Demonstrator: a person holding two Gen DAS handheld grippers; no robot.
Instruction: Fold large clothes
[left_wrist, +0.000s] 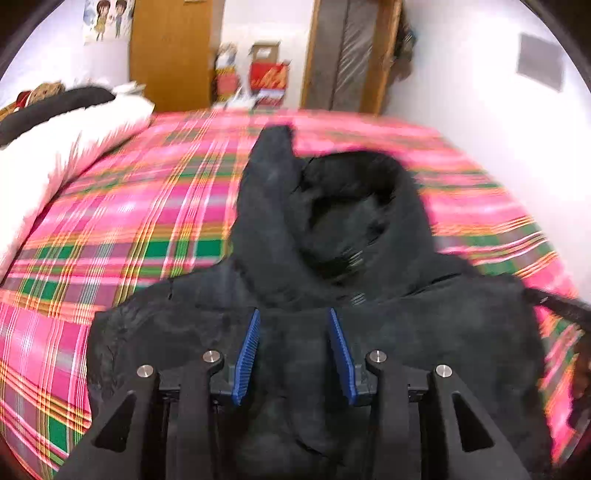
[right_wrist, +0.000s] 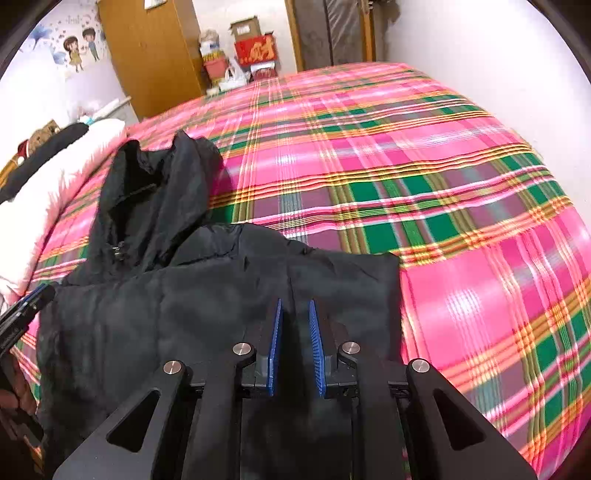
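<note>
A black hooded puffer jacket (left_wrist: 332, 258) lies on the pink plaid bed (left_wrist: 147, 206), hood pointing away. My left gripper (left_wrist: 294, 314) is open, its blue pads (left_wrist: 248, 350) hovering over the jacket's upper body just below the hood; nothing sits between them. In the right wrist view the same jacket (right_wrist: 207, 295) lies with its hood (right_wrist: 155, 195) at upper left. My right gripper (right_wrist: 295, 306) is over the jacket's right part near its edge, its blue pads (right_wrist: 276, 347) a narrow gap apart with black fabric showing behind; a grip cannot be made out. The left gripper's tip (right_wrist: 26, 306) shows at the left edge.
A white fluffy quilt (right_wrist: 48, 192) with a dark garment (left_wrist: 51, 107) on it lies along the bed's left side. A wooden wardrobe (right_wrist: 147, 51), boxes (right_wrist: 255, 48) and a door (left_wrist: 351, 55) stand beyond the bed. The plaid sheet (right_wrist: 461, 221) stretches to the right; a white wall (left_wrist: 517, 129) borders it.
</note>
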